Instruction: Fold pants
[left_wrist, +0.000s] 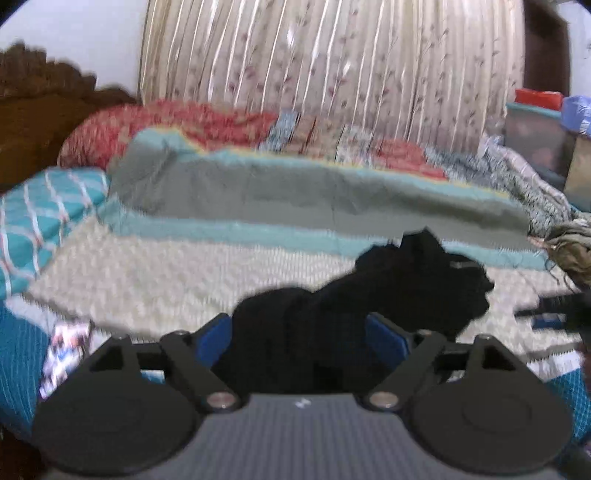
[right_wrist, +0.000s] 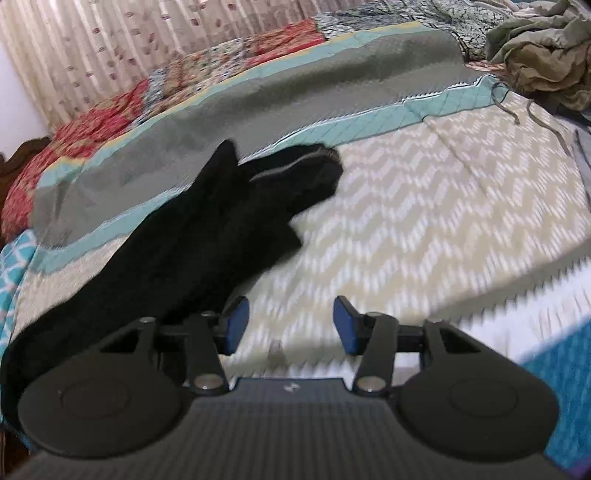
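We see black pants (left_wrist: 388, 295) bunched on the bed (right_wrist: 424, 206), lying between our left claw's (left_wrist: 301, 332) wide-spread jaws (no pad pressing). Our right claw (right_wrist: 291, 325), half open and empty, tilts downward just beside them.

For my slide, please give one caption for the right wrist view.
Open right gripper above the patterned bedspread, black pants lying to its left.

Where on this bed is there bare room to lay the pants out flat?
Free: the zigzag bedspread right of the black pants, below the teal-edged blanket. Crowded: olive clothes pile at the far right corner.
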